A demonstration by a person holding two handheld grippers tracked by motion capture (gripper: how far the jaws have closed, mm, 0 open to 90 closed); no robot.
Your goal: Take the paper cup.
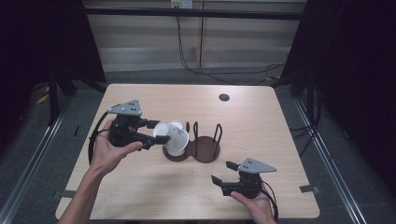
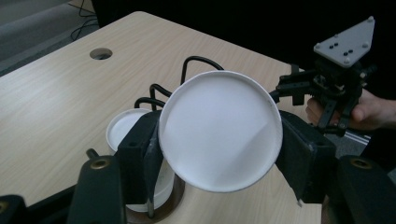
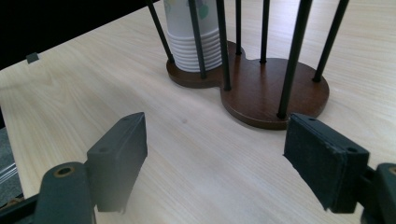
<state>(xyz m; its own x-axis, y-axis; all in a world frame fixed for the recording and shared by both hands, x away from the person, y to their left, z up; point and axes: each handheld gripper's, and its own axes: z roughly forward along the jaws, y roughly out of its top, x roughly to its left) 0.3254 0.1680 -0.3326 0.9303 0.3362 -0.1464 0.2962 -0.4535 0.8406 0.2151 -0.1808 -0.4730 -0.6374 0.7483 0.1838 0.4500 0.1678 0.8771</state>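
And here we are at the cup rack, with the left claw (image 1: 161, 132) just left of centre in the high view, pinching a white paper cup (image 1: 169, 133) across its sides, mouth tipped toward the camera. In the left gripper view that cup (image 2: 220, 130) sits large in the middle of the frame, both black pads pressed against its wall. Just below and to the left of it is the open mouth of the cup stack (image 2: 125, 130), standing in the left bay of the wooden holder (image 1: 198, 151) among its black wire posts (image 1: 218, 135). Whether the held cup is clear of the stack or its base is nested in it, I cannot tell from here. By my reading a single cup is being separated from the stack and carried off. The right claw (image 1: 223, 171) waits at the lower right of the high view, low over the tabletop (image 1: 140, 196), jaws spread with nothing between them; in the right gripper view they frame bare wood, with the holder's brown base (image 3: 261, 98) in the upper right. The next move calls for a steady grip that does not crush the thin wall, a clean path past the wire posts, and turning the cup upright before it is set down.
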